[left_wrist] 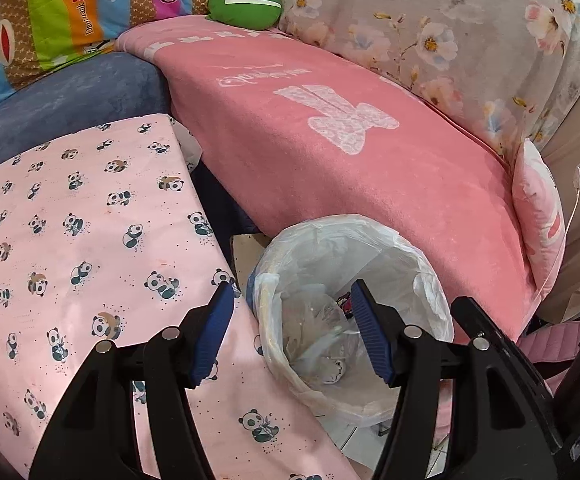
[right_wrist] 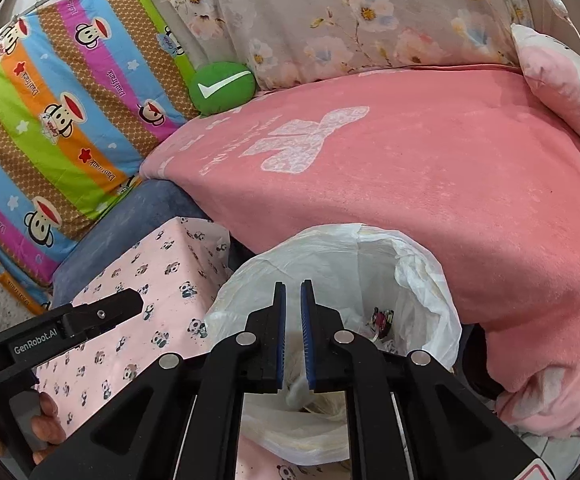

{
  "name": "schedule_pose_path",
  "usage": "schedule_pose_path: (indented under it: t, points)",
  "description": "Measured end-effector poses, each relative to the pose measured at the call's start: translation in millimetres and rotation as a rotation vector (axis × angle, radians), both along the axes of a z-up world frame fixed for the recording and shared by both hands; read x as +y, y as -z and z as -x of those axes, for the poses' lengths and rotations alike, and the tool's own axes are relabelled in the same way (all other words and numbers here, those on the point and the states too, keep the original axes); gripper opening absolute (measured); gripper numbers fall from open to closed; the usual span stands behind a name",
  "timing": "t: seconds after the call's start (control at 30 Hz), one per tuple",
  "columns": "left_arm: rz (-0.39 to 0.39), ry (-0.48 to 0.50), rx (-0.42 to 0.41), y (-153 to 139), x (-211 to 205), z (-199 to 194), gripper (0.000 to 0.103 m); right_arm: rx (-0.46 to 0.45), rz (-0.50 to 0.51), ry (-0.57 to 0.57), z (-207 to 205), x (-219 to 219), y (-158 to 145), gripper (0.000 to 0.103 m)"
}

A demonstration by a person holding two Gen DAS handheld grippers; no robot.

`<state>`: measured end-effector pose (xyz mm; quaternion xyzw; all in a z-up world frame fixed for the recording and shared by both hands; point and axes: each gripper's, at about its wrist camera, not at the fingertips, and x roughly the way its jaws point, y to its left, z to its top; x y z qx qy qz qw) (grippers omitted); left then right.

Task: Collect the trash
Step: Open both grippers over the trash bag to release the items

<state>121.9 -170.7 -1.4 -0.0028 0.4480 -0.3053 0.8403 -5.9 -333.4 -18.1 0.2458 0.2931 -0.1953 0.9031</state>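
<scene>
A trash bin lined with a white plastic bag (left_wrist: 422, 276) stands on the floor between the panda-print table and the pink sofa. Crumpled clear plastic and a small printed wrapper (left_wrist: 344, 302) lie inside it. My left gripper (left_wrist: 292, 300) is open and empty, hovering over the bin's near rim. In the right wrist view the bin liner (right_wrist: 422, 280) sits right below my right gripper (right_wrist: 292, 292), whose jaws stand nearly closed with a narrow gap and nothing visibly between them. The wrapper (right_wrist: 382, 320) shows inside the bin.
A table under pink panda-print cloth (left_wrist: 82, 232) lies to the left. A pink blanket (left_wrist: 350, 152) covers the sofa behind the bin, with a green round cushion (left_wrist: 246, 0), a striped cartoon pillow (right_wrist: 58, 120) and a floral cover (left_wrist: 450, 32). The left gripper body (right_wrist: 70, 328) shows at lower left.
</scene>
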Motion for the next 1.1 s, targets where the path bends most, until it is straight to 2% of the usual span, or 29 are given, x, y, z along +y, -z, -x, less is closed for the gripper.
schedule_pose_path:
  t: [0.07, 0.13, 0.37, 0.6, 0.77, 0.83, 0.93, 1.03, 1.1]
  points:
    - [-0.004, -0.007, 0.001, 1, 5, -1, 0.058, 0.002, 0.003, -0.006, -3, 3, -1, 0.021]
    - [-0.006, -0.014, -0.002, 1, 10, 0, 0.058, 0.001, 0.003, -0.01, -3, 7, -2, 0.027]
    - [-0.019, -0.03, -0.016, 2, 23, 6, 0.058, 0.021, 0.014, -0.032, -4, 18, -5, 0.033]
    - [-0.04, -0.033, -0.039, 0, 30, 17, 0.058, 0.054, 0.055, -0.066, -1, 34, -9, 0.035]
    - [-0.062, -0.045, -0.069, -2, 37, 26, 0.065, 0.073, 0.097, -0.073, 5, 45, -14, 0.053]
    - [-0.074, -0.048, -0.078, -1, 40, 30, 0.066, 0.085, 0.116, -0.072, 7, 49, -16, 0.056]
    - [-0.099, -0.054, -0.094, 0, 43, 36, 0.066, 0.101, 0.14, -0.072, 12, 54, -18, 0.068]
    - [-0.127, -0.061, -0.118, 1, 47, 42, 0.068, 0.122, 0.169, -0.077, 16, 59, -19, 0.073]
    - [-0.142, -0.066, -0.131, 1, 49, 45, 0.072, 0.138, 0.183, -0.076, 18, 62, -19, 0.075]
